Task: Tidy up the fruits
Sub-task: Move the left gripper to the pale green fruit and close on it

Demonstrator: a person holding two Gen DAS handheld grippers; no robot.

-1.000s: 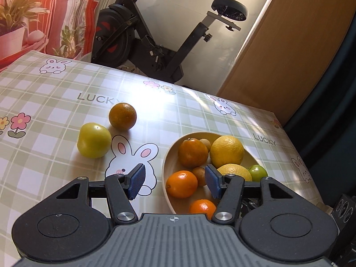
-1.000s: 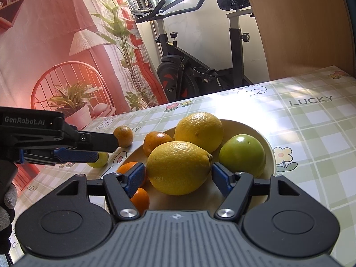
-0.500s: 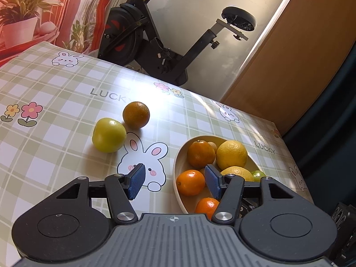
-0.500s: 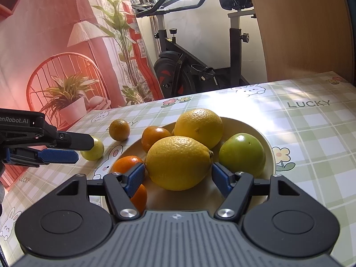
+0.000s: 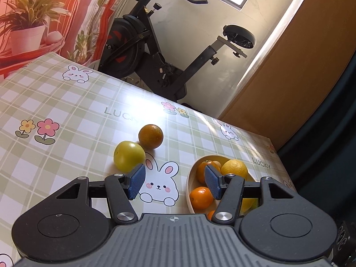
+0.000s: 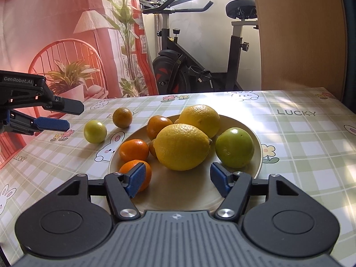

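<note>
Right wrist view, nearest first: my right tongs (image 6: 176, 179) stand apart with nothing gripped, their jaws having just narrowed a little, poised over the near rim of the cream bowl (image 6: 259, 146). Bowl contents, front to back: a small orange (image 6: 145, 171) behind the left pad, a second orange (image 6: 134, 150), a large lemon (image 6: 182, 146) at centre, a green fruit (image 6: 234, 147) to its right, another orange (image 6: 158, 126) and a second lemon (image 6: 201, 120) at the rear. Loose on the checked tabletop (image 6: 300, 138), left of the bowl: one yellow-green fruit (image 6: 95, 131), one dark orange (image 6: 122, 117) just beyond it. My left tongs (image 6: 66, 116) enter from the left edge, half open and empty, above the tabletop. Left wrist view: left tongs (image 5: 174, 181) empty over a printed rabbit (image 5: 159, 183), yellow-green fruit (image 5: 129, 155) just past the left pad. Farthest: an exercise bike (image 6: 200, 62).
</note>
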